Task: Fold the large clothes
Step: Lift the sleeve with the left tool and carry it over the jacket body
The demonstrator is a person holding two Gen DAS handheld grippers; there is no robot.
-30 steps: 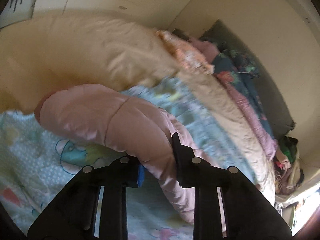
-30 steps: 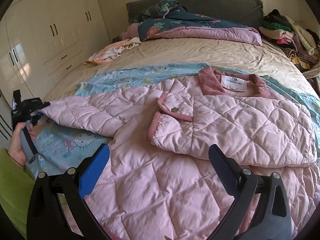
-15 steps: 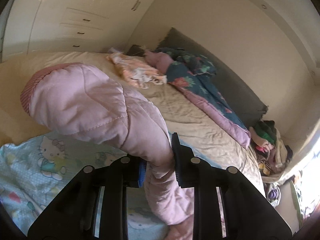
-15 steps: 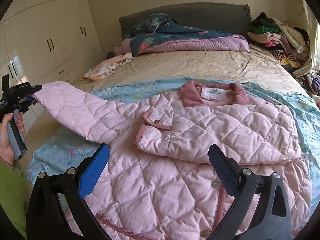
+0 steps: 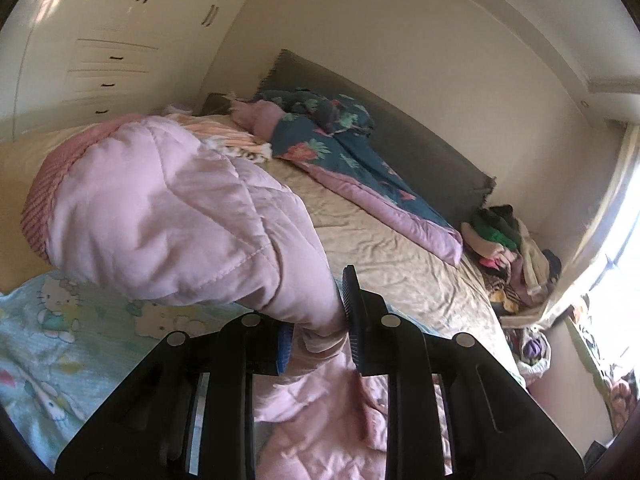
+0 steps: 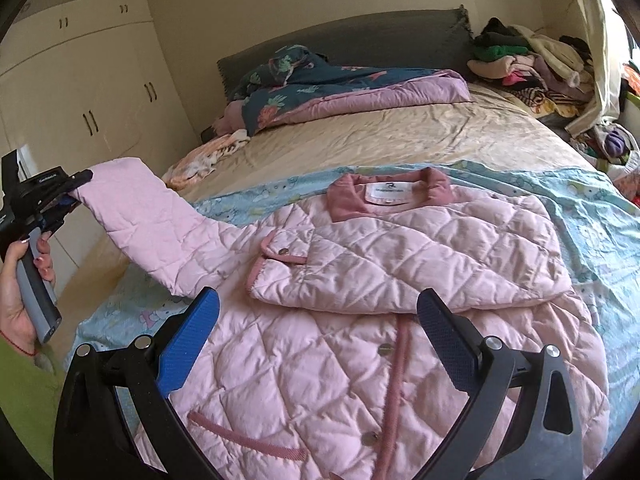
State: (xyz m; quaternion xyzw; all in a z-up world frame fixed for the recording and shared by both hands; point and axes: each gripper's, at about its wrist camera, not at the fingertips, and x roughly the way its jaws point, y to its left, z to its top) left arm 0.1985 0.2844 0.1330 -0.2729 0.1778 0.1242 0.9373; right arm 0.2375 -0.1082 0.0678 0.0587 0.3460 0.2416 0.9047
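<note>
A pink quilted jacket lies face up on a light blue cartoon-print sheet on the bed, its right sleeve folded across the chest. My left gripper is shut on the end of the other sleeve, whose ribbed cuff droops over the jaws. In the right wrist view that sleeve stretches up and left off the bed to the left gripper, held in a hand. My right gripper hovers open over the jacket's front with nothing between its blue pads.
A folded teal floral quilt lies by the grey headboard. A small striped garment sits at the bed's left edge. A pile of clothes fills the far right corner. White wardrobes stand left.
The left gripper has lifted the sleeve up off the bed and rolled, so the sleeve now hangs raised. The right gripper has drawn back a little, still open.
</note>
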